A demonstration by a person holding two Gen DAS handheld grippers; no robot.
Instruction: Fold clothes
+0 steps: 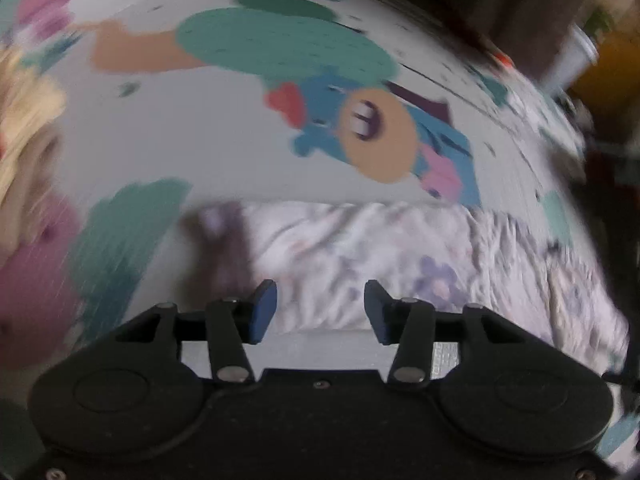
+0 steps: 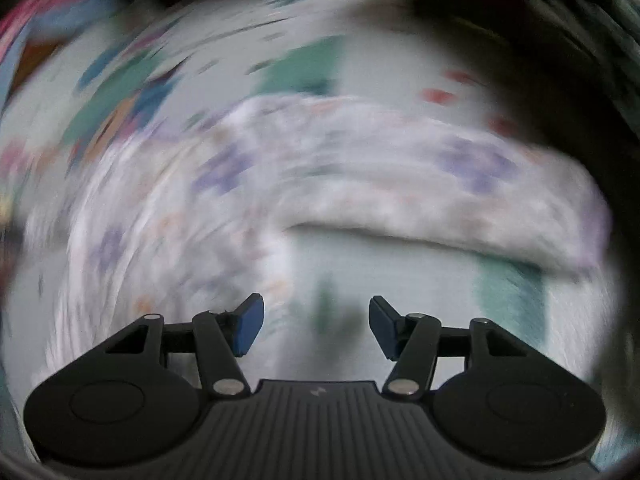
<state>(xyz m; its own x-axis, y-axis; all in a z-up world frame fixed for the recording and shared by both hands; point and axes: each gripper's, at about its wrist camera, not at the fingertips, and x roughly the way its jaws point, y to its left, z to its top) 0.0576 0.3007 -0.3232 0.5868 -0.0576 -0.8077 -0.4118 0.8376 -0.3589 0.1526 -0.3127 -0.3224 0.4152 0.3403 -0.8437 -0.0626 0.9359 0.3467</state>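
Note:
A white garment (image 1: 360,248) with pale purple flowers lies crumpled on a cartoon-printed sheet (image 1: 180,136). In the left wrist view my left gripper (image 1: 320,312) hovers over the garment's near edge, its blue pads apart with nothing between them. In the right wrist view the same garment (image 2: 360,168) spreads across the middle, heavily blurred, with one part running along the top and another down the left. My right gripper (image 2: 316,326) stands open above the bare sheet just in front of the garment's edge, holding nothing.
The sheet (image 2: 400,280) carries teal, orange, blue and pink cartoon shapes. A pink and yellow heap of fabric (image 1: 28,184) lies at the left edge. Dark furniture (image 1: 540,12) and an orange object (image 1: 612,68) stand beyond the bed at the upper right.

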